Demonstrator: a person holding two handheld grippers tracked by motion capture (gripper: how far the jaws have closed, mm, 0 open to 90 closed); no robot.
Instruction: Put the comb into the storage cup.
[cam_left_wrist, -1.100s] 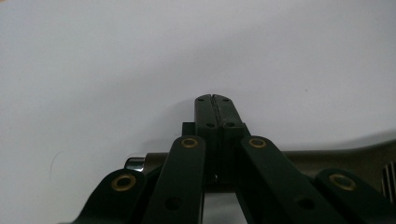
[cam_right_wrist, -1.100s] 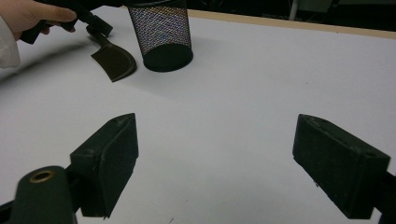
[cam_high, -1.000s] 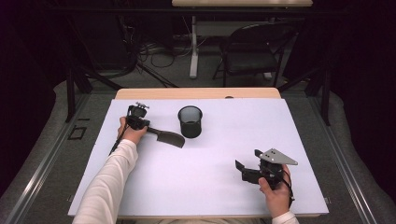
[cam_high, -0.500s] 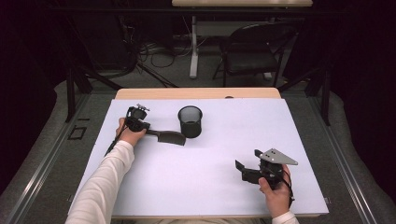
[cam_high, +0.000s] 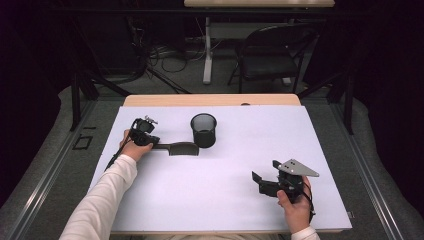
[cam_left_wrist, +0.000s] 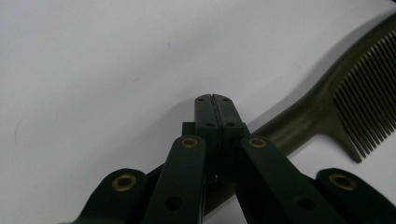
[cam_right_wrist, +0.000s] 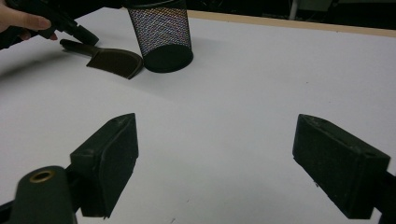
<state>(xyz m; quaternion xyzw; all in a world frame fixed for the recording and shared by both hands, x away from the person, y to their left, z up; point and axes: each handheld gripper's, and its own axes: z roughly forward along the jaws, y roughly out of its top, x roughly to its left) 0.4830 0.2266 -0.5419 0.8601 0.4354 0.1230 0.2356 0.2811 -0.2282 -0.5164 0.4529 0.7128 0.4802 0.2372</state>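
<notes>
One comb (cam_high: 176, 148) is lying flat on the tabletop (cam_high: 225, 200), just left of the one mesh cup (cam_high: 203, 130). The comb's handle is clamped in the left tool (cam_left_wrist: 215, 99). The right tool (cam_right_wrist: 229, 163) is held wide apart, with nothing in it, well away from the cup. The thin handle could be dropped if lifted fast. The cup could be knocked over by the comb.

High view overhead, facing forward-down; tool views low, close over table (cam_high: 225, 200); comb (cam_left_wrist: 327, 112) shared.
</notes>
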